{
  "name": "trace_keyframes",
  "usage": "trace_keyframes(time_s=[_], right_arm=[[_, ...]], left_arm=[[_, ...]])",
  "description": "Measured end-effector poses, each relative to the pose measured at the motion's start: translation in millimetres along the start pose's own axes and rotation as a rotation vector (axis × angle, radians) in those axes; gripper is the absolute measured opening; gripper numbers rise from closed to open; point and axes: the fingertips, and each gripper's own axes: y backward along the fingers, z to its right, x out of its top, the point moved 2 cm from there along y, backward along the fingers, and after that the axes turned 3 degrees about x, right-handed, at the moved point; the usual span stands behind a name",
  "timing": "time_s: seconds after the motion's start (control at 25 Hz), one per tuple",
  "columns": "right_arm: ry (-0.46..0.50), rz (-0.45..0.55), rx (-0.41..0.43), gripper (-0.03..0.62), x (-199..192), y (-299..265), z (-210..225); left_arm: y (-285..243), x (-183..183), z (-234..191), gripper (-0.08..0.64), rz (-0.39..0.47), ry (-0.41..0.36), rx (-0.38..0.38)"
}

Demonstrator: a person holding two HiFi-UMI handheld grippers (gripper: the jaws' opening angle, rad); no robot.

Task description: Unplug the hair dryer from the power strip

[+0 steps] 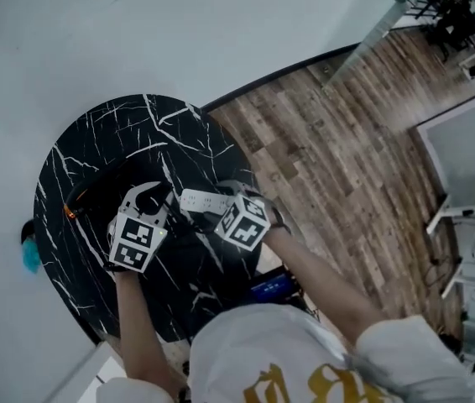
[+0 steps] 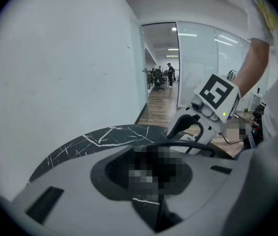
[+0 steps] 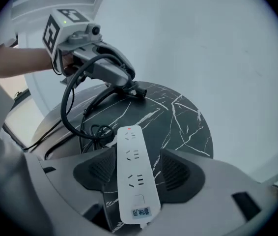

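Head view: round black marble counter [image 1: 78, 166] at frame left, wood floor [image 1: 330, 158] on the right. Left tool [image 1: 155, 198] and right tool [image 1: 221, 198] sit side by side over mid counter, with the white power strip [image 1: 197, 199] at the right tool's tip. Right gripper view: strip lies lengthwise btwn the right tool's pads w/ a gap on each side and marble showing through, so pads aren't pressing and the tool is released. Small red light at the strip's far end. Left tool is at upper left of that frame, clenched on the black plug [image 3: 134, 90], which is held above the counter, well apart from the strip. Black cord [image 3: 66, 114] loops down from it to a tangle just beside the strip's far end. Left gripper view: mosaic patch covers the jaw gap, something dark in it. Hair dryer body not clear in any view.
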Motion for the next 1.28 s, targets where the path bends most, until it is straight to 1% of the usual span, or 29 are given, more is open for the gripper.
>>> trace_keyframes(time_s=[0.2,0.32,0.48,0.56,0.64,0.88,1.04,1.28], right_arm=[[-0.052,0.057,-0.036,0.268,1.3,22.8,-0.1],[-0.102,0.123,-0.059,0.268,-0.5,33.7,1.7],[-0.194,0.248,-0.113,0.268,7.7,64.9,5.3],[-0.215,0.276,-0.133,0.268,6.1,76.0,7.1],[-0.216,0.294,-0.144,0.268,3.4,81.5,7.6],[-0.263,0.313,-0.154,0.267,-15.6,86.5,4.8],[-0.269,0.288,-0.148,0.267,-26.4,83.3,-2.5],[-0.282,0.281,-0.132,0.267,-35.2,84.8,-9.3]], left_arm=[[11.6,-16.6,13.7,0.064,-0.010,0.048,0.033],[13.9,-28.5,21.7,0.064,-0.024,0.088,0.044],[11.9,-44.2,38.8,0.064,-0.054,0.129,0.022],[8.8,-51.5,46.7,0.064,-0.072,0.152,0.006],[5.2,-57.8,53.2,0.064,-0.089,0.166,0.000],[-4.7,-71.5,63.0,0.064,-0.116,0.207,0.014],[-12.4,-78.8,69.8,0.064,-0.128,0.241,-0.001],[-23.2,-86.4,79.1,0.064,-0.156,0.271,-0.037]])
